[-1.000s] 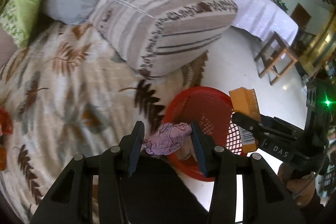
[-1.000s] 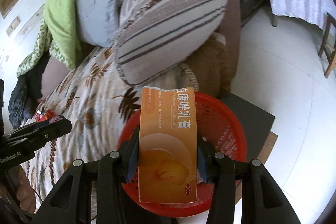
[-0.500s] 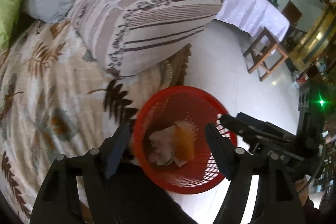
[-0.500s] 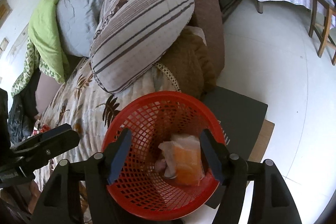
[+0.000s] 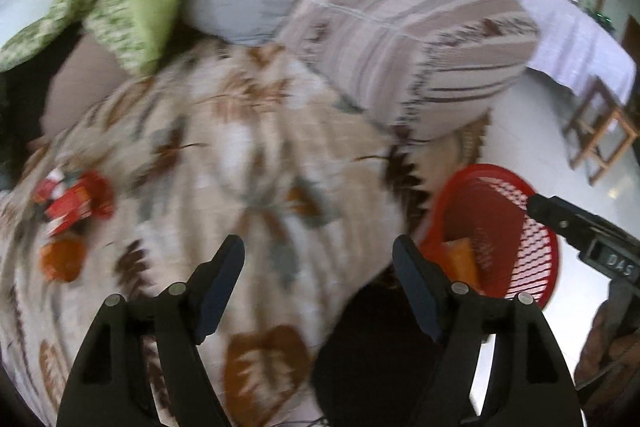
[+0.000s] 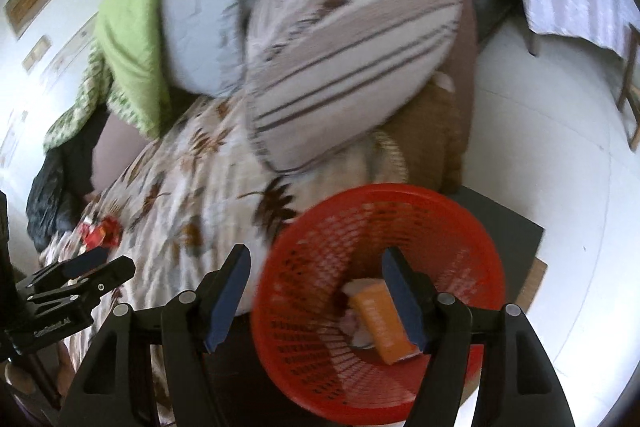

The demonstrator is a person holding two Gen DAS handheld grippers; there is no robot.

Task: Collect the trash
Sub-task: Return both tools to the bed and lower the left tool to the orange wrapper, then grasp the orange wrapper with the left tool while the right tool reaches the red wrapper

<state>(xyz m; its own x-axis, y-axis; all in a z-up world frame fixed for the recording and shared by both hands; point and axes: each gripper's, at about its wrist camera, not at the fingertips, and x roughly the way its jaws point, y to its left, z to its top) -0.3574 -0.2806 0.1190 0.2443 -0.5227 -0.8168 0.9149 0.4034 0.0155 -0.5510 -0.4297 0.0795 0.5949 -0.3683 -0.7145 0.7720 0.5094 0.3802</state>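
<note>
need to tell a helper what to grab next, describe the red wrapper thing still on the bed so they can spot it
Start at the big striped pillow and follow the leaf-print bedspread away from the red basket toward the far side. There lies a crumpled red wrapper, near the dark clothing. It is the only bright red, glossy piece on the cover; the orange-brown patches around it are printed leaves.

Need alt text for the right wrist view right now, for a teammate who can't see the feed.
The open right gripper hangs above a red mesh basket holding an orange box and a crumpled wad beside it. Behind lies a leaf-print bedspread with a striped pillow; red wrappers sit near the left gripper.
</note>
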